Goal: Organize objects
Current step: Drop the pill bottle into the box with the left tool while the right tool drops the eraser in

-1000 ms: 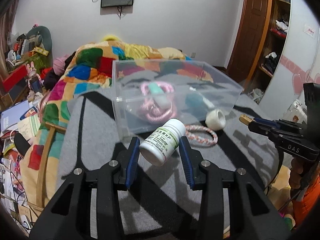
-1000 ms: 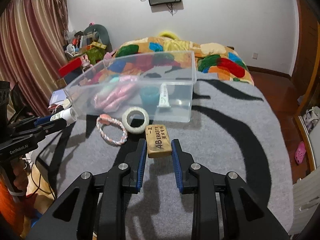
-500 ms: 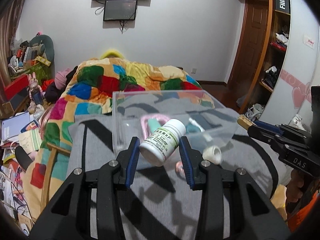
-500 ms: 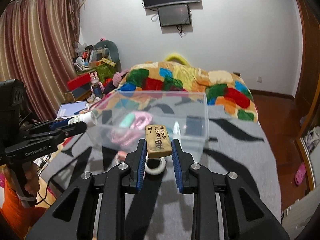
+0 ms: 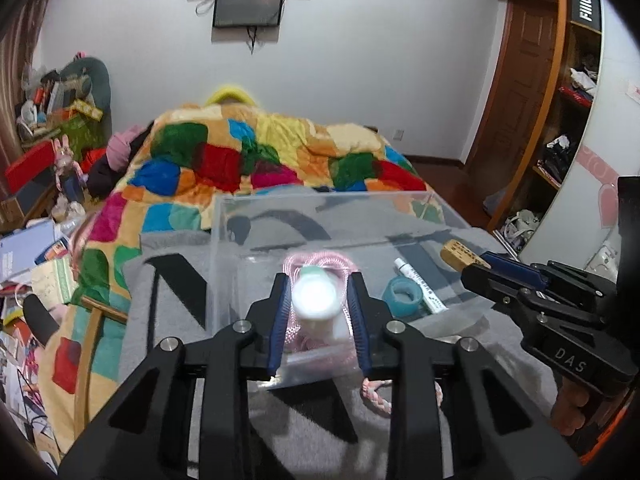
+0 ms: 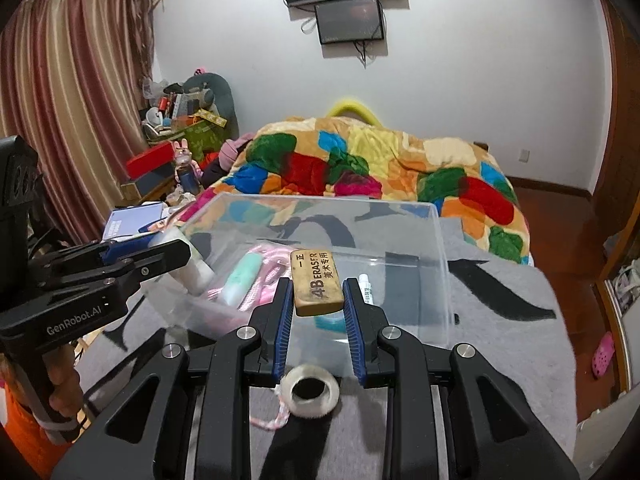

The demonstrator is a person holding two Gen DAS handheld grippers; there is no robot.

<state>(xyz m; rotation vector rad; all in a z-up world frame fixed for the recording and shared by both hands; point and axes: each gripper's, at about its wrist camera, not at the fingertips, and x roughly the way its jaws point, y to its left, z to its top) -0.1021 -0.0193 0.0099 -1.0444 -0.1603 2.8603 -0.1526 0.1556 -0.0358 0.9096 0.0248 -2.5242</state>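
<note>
We hold a white pill bottle (image 5: pixel 316 300) in our left gripper (image 5: pixel 317 312), its blue pads pressed on both sides, the bottle blurred and its end turned toward the camera, raised over the near left part of the clear plastic bin (image 5: pixel 436 208); from the right wrist view the same bottle (image 6: pixel 192 264) sits at the bin's left wall. Our right gripper (image 6: pixel 315 300) clamps a tan 4B eraser (image 6: pixel 317 283) between its pads, held above the bin's near edge (image 6: pixel 444 264).

Inside the bin we see a pink cord (image 6: pixel 272 268), a mint-green tube (image 6: pixel 240 280), a teal tape roll (image 5: pixel 404 298) and a small white tube (image 5: pixel 418 284); in front of the bin, on the grey blanket with black markings (image 6: pixel 500 320), a white tape roll (image 6: pixel 310 394) lies touching a pink-and-white braided rope (image 6: pixel 272 420).

Beyond the bin we see a patchwork quilt (image 5: pixel 248 156) of many colours covering the bed; a dark screen (image 5: pixel 248 4) hangs on the white wall.
</note>
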